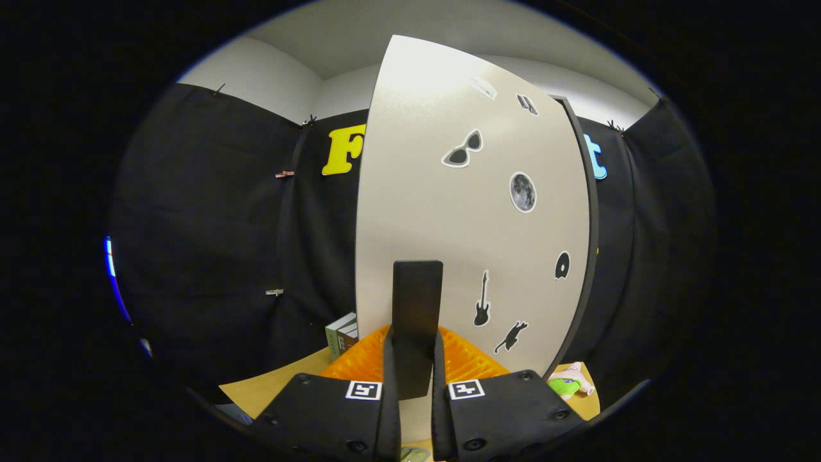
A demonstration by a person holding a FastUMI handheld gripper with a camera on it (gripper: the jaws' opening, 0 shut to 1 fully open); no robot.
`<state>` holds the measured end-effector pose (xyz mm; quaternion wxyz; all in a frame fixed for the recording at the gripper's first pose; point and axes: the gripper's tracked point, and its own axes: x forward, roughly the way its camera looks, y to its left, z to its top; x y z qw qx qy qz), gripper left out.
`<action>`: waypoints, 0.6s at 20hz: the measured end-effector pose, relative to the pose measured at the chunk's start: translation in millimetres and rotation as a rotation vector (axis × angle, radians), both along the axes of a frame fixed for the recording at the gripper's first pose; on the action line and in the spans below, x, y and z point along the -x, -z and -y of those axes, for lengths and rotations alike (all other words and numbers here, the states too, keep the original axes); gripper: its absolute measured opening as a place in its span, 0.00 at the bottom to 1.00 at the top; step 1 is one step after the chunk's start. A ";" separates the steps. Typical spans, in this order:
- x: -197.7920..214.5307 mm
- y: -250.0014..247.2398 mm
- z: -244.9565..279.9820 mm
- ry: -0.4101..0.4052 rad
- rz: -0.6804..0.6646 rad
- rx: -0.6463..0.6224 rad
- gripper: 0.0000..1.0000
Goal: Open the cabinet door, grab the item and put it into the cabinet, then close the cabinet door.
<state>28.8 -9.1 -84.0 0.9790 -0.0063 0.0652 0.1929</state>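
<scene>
My jaws pinch the stiff dark handle [417, 321] of the light cabinet door [462, 212]; gripping midway feels secure.

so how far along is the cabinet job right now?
Early, or at the close; I cannot tell which. Gripper is shut on the door handle of the cabinet door. The small box and toy sit on the table outside.

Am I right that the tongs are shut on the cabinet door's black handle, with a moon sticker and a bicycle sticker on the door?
Not quite: the gripper view shows a guitar sticker, not a bicycle. The rest holds: the tongs are shut on the black handle, and the moon sticker is on the cabinet door.
</scene>
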 end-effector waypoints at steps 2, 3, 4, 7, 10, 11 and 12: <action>15.1 -1.9 18.6 -0.007 -0.015 -0.016 0.23; 21.5 -4.0 27.5 -0.007 -0.011 -0.011 0.23; 27.1 -5.8 37.5 -0.001 -0.007 -0.006 0.23; 42.4 -10.8 65.3 0.014 0.002 -0.010 0.23; 52.6 -13.7 93.4 0.029 0.007 -0.004 0.22; 55.9 -14.6 103.9 0.041 0.012 0.005 0.22; 58.9 -16.4 115.7 0.057 0.014 0.017 0.22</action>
